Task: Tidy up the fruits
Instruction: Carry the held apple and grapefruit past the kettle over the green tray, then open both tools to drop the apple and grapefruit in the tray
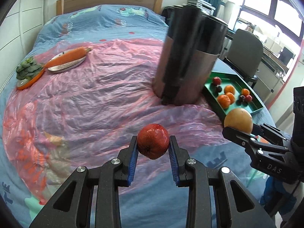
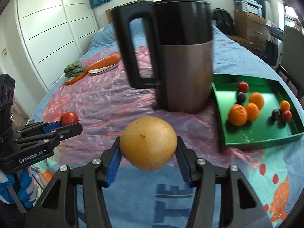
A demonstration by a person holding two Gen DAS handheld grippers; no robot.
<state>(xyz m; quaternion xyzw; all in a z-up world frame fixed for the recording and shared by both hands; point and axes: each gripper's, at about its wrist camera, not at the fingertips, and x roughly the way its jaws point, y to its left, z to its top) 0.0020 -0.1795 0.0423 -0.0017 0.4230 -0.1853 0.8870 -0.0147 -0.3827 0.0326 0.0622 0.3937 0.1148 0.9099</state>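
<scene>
My left gripper [image 1: 153,144] is shut on a red apple [image 1: 153,141], held above the pink plastic sheet on the bed. The same apple [image 2: 69,118] and left gripper [image 2: 71,123] show at the left of the right wrist view. My right gripper [image 2: 148,146] is shut on a large yellow-brown pear [image 2: 148,142]; that pear [image 1: 238,120] and right gripper [image 1: 239,131] appear at the right of the left wrist view. A green tray [image 2: 266,138] with several oranges [image 2: 237,115] and small dark and red fruits [image 2: 243,86] lies to the right; this tray [image 1: 222,112] also shows beside the jug.
A tall black and copper jug [image 2: 182,57] with a handle stands mid-bed, left of the tray; the jug [image 1: 188,57] blocks part of the left view. A carrot on a silver plate [image 1: 66,58] and leafy greens on an orange dish [image 1: 28,72] lie far left. A chair [image 1: 245,51] stands beyond the bed.
</scene>
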